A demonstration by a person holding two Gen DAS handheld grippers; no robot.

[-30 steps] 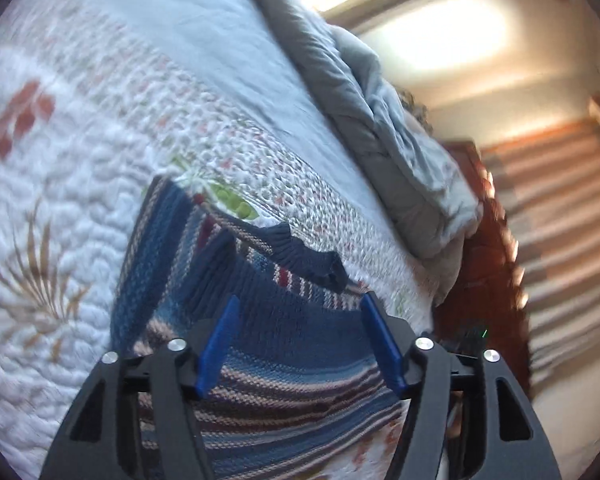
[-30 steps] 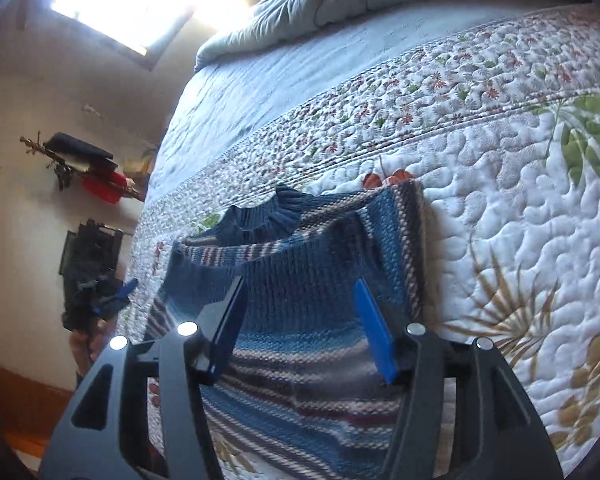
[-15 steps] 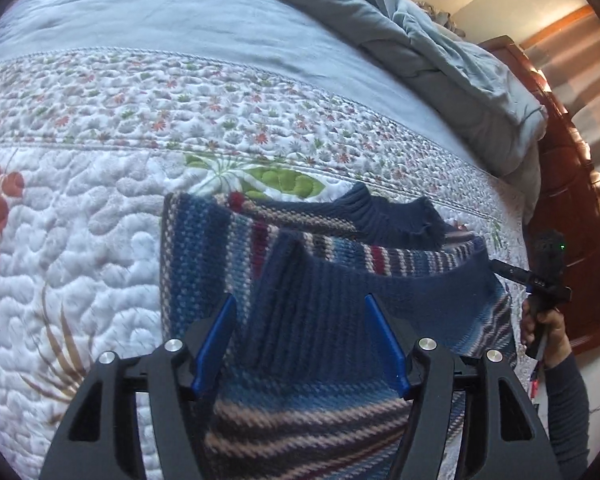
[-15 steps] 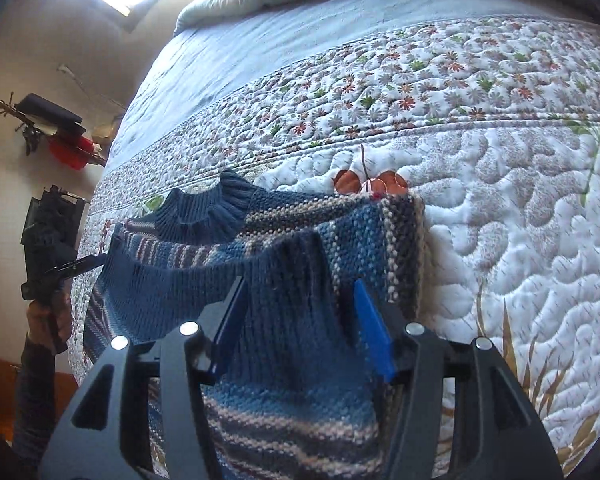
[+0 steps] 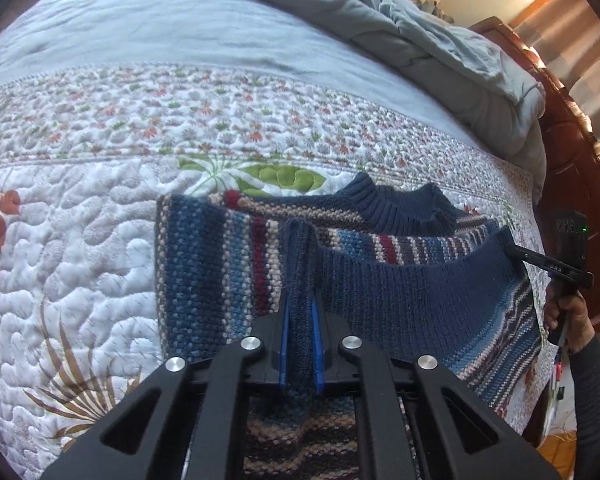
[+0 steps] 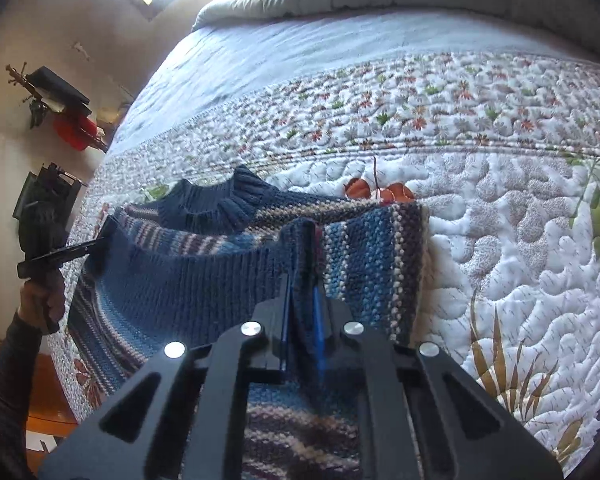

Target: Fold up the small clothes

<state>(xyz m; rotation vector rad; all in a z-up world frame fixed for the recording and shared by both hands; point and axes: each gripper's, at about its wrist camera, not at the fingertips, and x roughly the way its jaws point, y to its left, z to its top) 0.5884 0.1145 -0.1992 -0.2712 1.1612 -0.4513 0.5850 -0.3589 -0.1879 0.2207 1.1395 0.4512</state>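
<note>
A blue striped knit sweater (image 5: 420, 300) lies on the quilted bedspread (image 5: 80, 220), its navy collar (image 5: 400, 204) at the far side. The navy ribbed hem is raised into a sagging band between both grippers. My left gripper (image 5: 300, 304) has its jaws closing onto a pinched ridge of that hem, blue pads pressed against the knit. My right gripper (image 6: 302, 288) has its jaws closing on the hem's other corner in the same way. Each gripper also shows in the other's view: the right gripper (image 5: 516, 252) and the left gripper (image 6: 96, 246), both at the hem's ends.
A grey duvet (image 5: 420, 28) is bunched along the far side of the bed. Dark wooden furniture (image 5: 572, 160) stands past the bed's right edge. A person's hand (image 5: 572, 320) and sleeve hold the right tool. A shelf with a red item (image 6: 72, 132) hangs on the wall.
Both grippers went from wide open over the hem to shut on it, each pinching a ridge of navy knit. Both dropped slightly toward the sweater and rolled level.
</note>
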